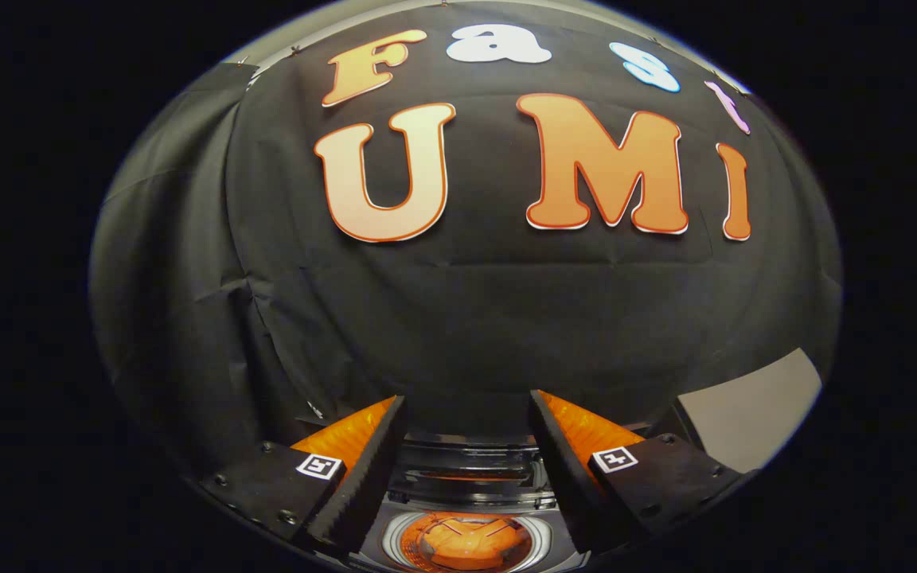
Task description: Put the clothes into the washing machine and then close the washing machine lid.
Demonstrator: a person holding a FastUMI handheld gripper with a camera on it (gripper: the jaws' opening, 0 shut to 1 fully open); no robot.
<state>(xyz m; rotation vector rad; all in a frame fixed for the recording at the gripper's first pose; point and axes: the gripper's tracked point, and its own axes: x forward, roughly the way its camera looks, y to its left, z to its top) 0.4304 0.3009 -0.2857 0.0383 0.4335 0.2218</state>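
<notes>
Although the drum opening [466,541] of the washing machine [466,477] lies uncovered directly below the gripper [466,465], something orange already sits inside its pale round rim; whether this is the clothes or part of the tub cannot be told from so small and warped a patch. If it is the garment, the loading step would be finished and only the closing of the lid would remain. A dark, glossy band [466,461] just beyond the opening, catching an orange reflection, may be the raised lid or the rear control deck; the view does not settle which. No lid lies over the drum, so the closing step reads as not yet done.

The gripper's fingers [363,469] are spread wide apart and grasp nothing; the drum opening shows in the gap between them, well below their tips. The tool is held above the machine and pointed almost level, so that it looks mainly at the black cloth wall [466,318] of the booth beyond the fingers, with a pale grey panel [753,406] off to the right side.
</notes>
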